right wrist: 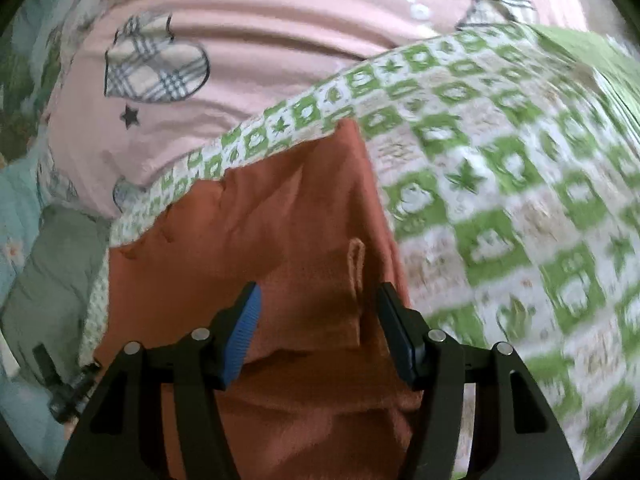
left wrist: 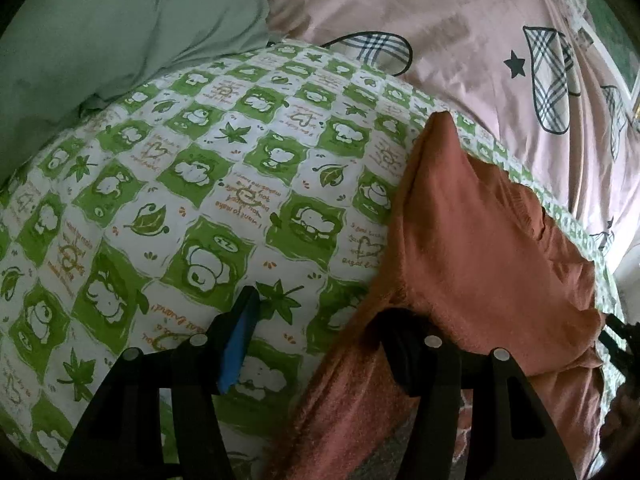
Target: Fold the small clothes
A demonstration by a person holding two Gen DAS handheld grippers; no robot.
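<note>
A small rust-orange garment (left wrist: pixel 472 240) lies on a green-and-white patterned quilt (left wrist: pixel 200 184). In the left wrist view my left gripper (left wrist: pixel 320 320) is open; its right finger is partly draped by the garment's near edge, and its left blue pad (left wrist: pixel 240 340) is over the quilt. In the right wrist view my right gripper (right wrist: pixel 320 320) is open, with its jaws on either side of the garment (right wrist: pixel 280 248) near a small fabric loop (right wrist: pixel 356 260). The garment's pointed corner (right wrist: pixel 348 128) reaches toward the quilt's (right wrist: pixel 500 184) far edge.
A pink sheet with plaid hearts (left wrist: pixel 460 24) lies beyond the quilt. A grey-green pillow (left wrist: pixel 100 40) sits at the far left. In the right wrist view a grey cushion (right wrist: pixel 52 280) and a black tool (right wrist: pixel 60 380) lie off the quilt's left edge.
</note>
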